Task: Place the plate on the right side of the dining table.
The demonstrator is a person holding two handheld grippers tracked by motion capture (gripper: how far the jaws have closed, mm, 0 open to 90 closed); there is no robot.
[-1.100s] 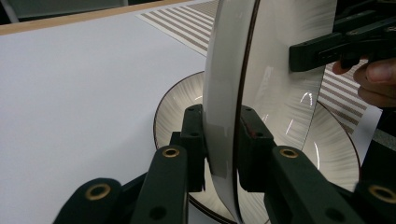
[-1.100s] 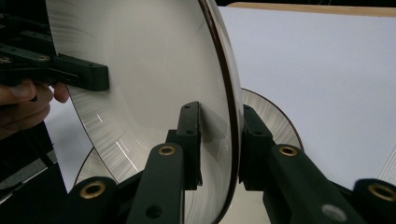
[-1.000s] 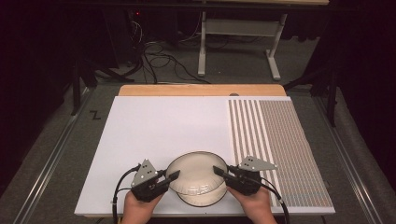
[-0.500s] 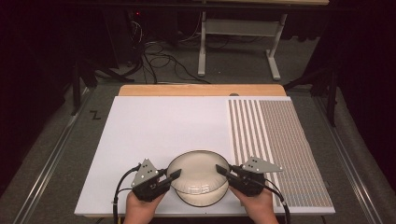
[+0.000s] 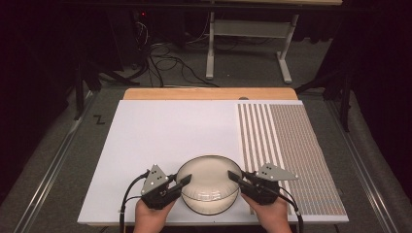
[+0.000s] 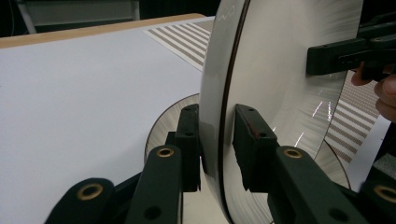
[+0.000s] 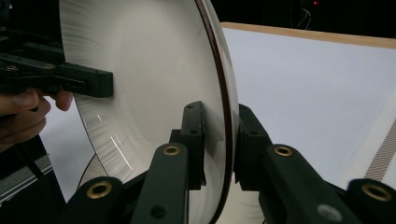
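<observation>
I have both grippers, left gripper (image 5: 183,180) and right gripper (image 5: 235,176), clamped on opposite rims of the bowl (image 5: 209,184) between them.

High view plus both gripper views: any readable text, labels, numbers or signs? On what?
"Z": black mark on the grey floor, left of the table.
Faint marks on the outer wall of the white round bowl with a dark rim: too small to read.
Smudge near that bowl's rim in the left gripper view: too blurred to read.
White table top and striped panel: no text.
</observation>
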